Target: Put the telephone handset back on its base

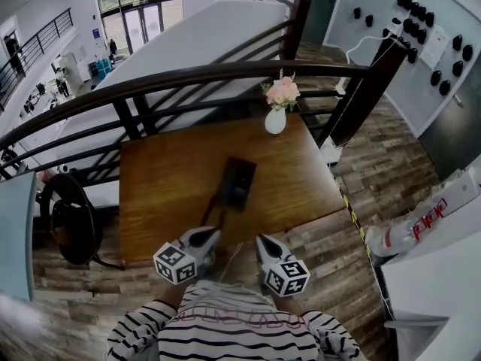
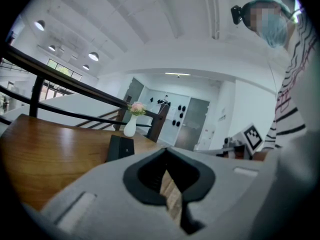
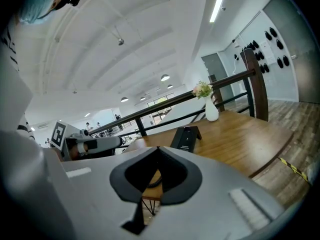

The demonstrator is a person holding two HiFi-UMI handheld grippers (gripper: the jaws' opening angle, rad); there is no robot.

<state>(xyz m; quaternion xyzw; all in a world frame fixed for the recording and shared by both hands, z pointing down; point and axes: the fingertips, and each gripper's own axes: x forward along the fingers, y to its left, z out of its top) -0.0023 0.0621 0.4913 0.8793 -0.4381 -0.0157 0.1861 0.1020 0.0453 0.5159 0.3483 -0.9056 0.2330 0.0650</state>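
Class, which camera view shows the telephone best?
The head view: the telephone shows whole from above. The left gripper view shows only one dark side; the right gripper view, its tilted face.

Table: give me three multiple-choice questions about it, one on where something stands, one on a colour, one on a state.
1. Where on the table is the vase?
A. At the near edge
B. At the far edge, by the railing
C. In the middle

2. What colour are the flowers?
A. Pink
B. Blue
C. Yellow

3. How do the left gripper's fingers stand?
A. Wide apart
B. Shut on the vase
C. Shut, with nothing between them

Answers:
1 B: the head view shows the vase at the far side, just under the railing.
2 A: the blooms are pale pink in the head view.
3 C: the left gripper view shows the fingers together and bare.
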